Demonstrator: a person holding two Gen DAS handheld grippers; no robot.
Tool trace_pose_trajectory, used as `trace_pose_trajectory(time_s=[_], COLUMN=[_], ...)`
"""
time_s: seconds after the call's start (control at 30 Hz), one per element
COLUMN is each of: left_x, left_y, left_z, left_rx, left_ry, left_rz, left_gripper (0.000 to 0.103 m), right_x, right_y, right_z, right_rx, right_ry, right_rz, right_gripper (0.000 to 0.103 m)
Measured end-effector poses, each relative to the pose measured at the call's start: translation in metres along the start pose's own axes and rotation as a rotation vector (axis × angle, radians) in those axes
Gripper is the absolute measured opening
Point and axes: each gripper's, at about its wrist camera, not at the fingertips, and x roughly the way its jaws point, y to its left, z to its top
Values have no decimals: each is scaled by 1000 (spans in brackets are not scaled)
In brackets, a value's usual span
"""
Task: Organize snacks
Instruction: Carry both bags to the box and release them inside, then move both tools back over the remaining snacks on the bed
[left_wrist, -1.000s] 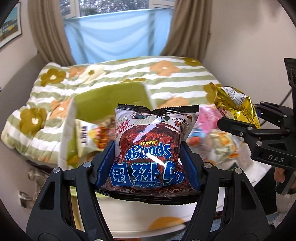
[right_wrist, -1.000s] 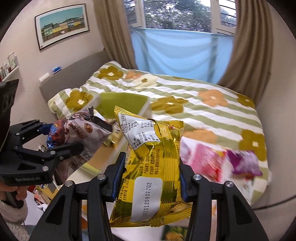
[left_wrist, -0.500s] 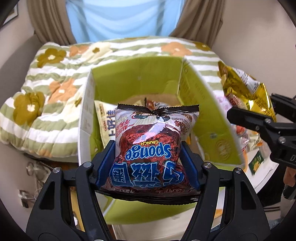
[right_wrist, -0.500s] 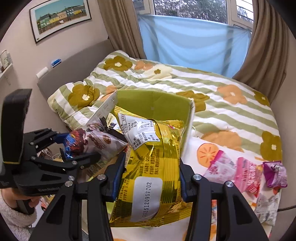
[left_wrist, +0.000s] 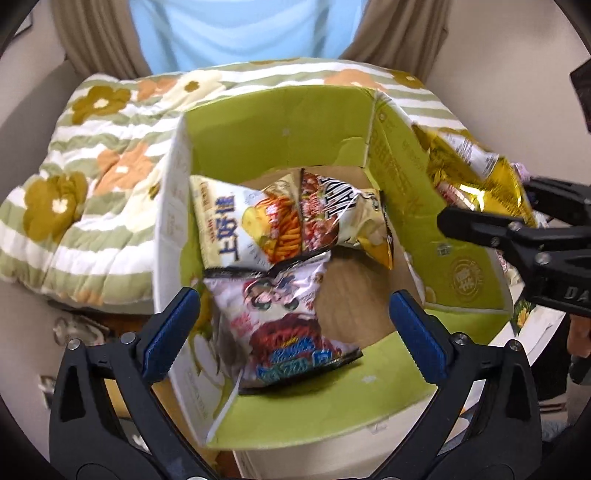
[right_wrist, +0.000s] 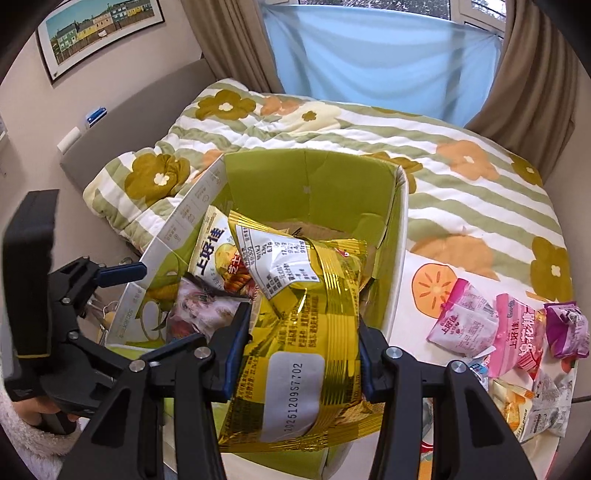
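Note:
An open green cardboard box (left_wrist: 402, 155) holds two snack bags, a yellow-white chips bag (left_wrist: 240, 225) and a dark-and-white bag (left_wrist: 340, 218). The brown Sponge Crunch bag (left_wrist: 288, 325) is loose in the box, blurred, below my open left gripper (left_wrist: 295, 328). My right gripper (right_wrist: 301, 350) is shut on a gold foil snack bag (right_wrist: 310, 332) and holds it over the box's (right_wrist: 310, 184) right side. The gold bag also shows in the left wrist view (left_wrist: 476, 177) at the box's right wall.
Several pink, purple and white snack packs (right_wrist: 517, 332) lie on the white table (right_wrist: 424, 325) right of the box. A flowered striped quilt (right_wrist: 461, 173) covers the bed behind. The left gripper shows at the box's left wall in the right wrist view (right_wrist: 122, 273).
My left gripper opened and the Sponge Crunch bag dropped into the box. Both grippers moved closer over the box; the right one still holds the gold bag.

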Motion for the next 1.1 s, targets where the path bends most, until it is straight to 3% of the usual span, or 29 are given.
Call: trace_pose_trajectory(time_s=[0.23, 0.47, 0.5, 0.57, 0.6, 0.63, 1.1], left_x=[-23, -35, -36, -38, -39, -40, -62], left_y=[18, 33, 33, 35, 36, 37, 26], left_z=[-14, -18, -19, -23, -25, -27, -42], left_rx=[-112, -199, -201, -211, -219, -225, -183], left_ry=[-49, -83, -85, -90, -92, -92, -117], left_rz=[86, 109, 113, 112, 111, 112, 66], left_gripper=[102, 102, 102, 102, 102, 102, 102], right_x=[15, 27, 27, 27, 26, 25, -14], right_y=[12, 17, 17, 15, 15, 14, 7], right_z=[-6, -6, -7, -9, -10, -11, -35], right_rx=[-17, -29, -28, -20, -17, -15, 40], right_ry=[46, 50, 44, 33, 28, 22, -63], right_rz=[82, 119, 123, 135, 135, 133, 103], right_gripper=[45, 47, 50, 74, 96, 102, 102])
